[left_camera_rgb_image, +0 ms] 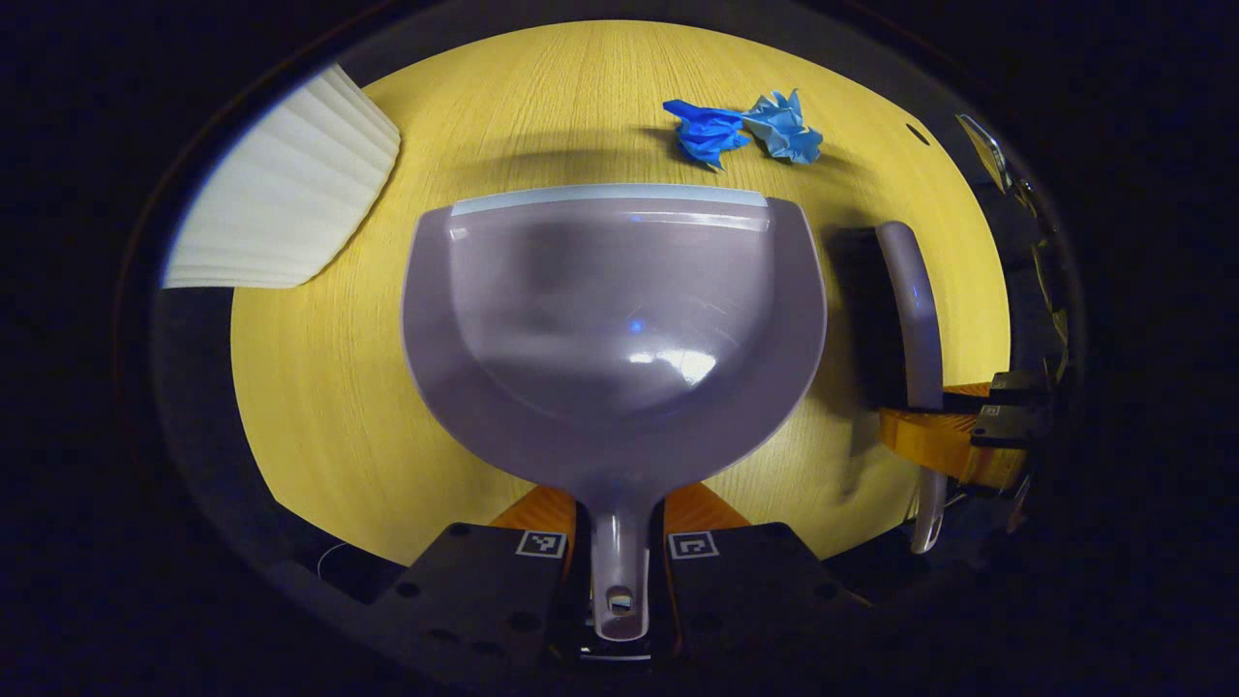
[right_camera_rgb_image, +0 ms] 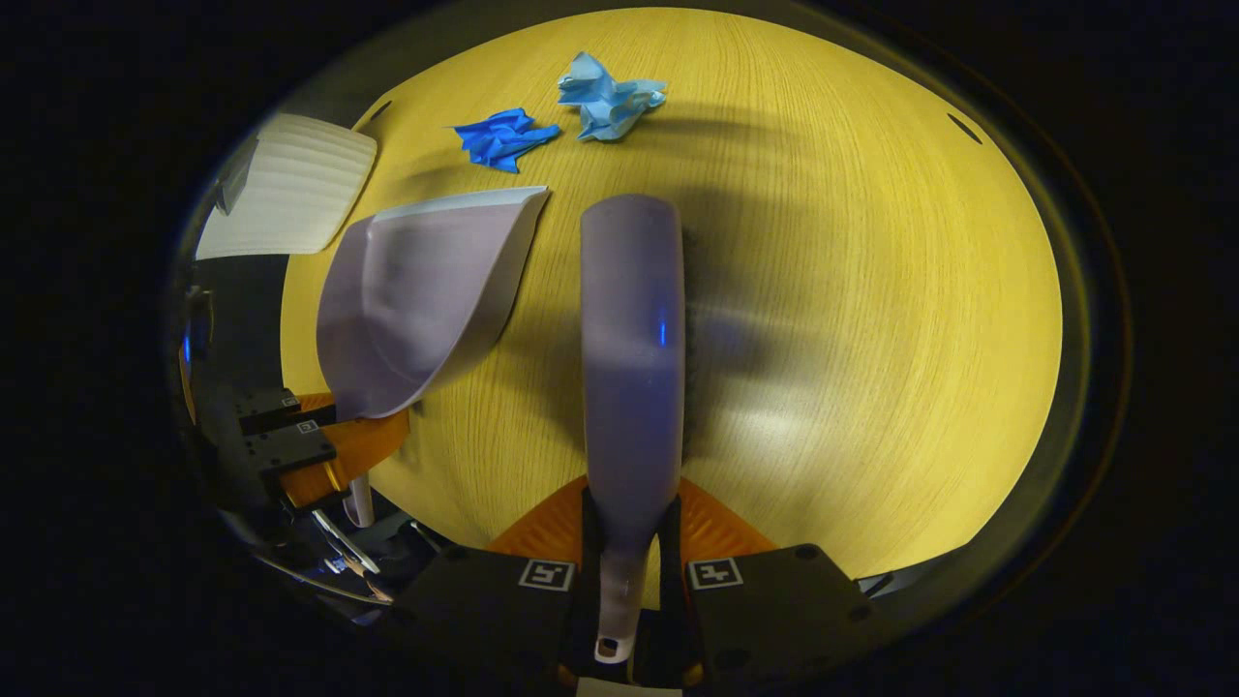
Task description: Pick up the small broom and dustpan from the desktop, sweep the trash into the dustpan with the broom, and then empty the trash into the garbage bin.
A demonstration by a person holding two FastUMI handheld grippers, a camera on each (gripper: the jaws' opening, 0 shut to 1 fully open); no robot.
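Observation:
In the left gripper view my left gripper (left_camera_rgb_image: 618,530) is shut on the handle of a grey dustpan (left_camera_rgb_image: 610,329), whose open lip faces two crumpled paper balls beyond it: a dark blue one (left_camera_rgb_image: 705,132) and a light blue one (left_camera_rgb_image: 786,128). My right gripper (right_camera_rgb_image: 629,528) is shut on the handle of the small grey broom (right_camera_rgb_image: 631,368), which points forward over the yellow wooden table (right_camera_rgb_image: 871,319). In the right gripper view the dustpan (right_camera_rgb_image: 416,300) lies to the broom's left, with the dark blue ball (right_camera_rgb_image: 501,138) and the light blue ball (right_camera_rgb_image: 608,95) ahead. The broom (left_camera_rgb_image: 915,329) also shows right of the dustpan.
A white ribbed garbage bin (left_camera_rgb_image: 290,194) stands off the table's far left edge; in the right gripper view the bin (right_camera_rgb_image: 290,189) is at the upper left. Bare tabletop stretches to the broom's right (right_camera_rgb_image: 920,290).

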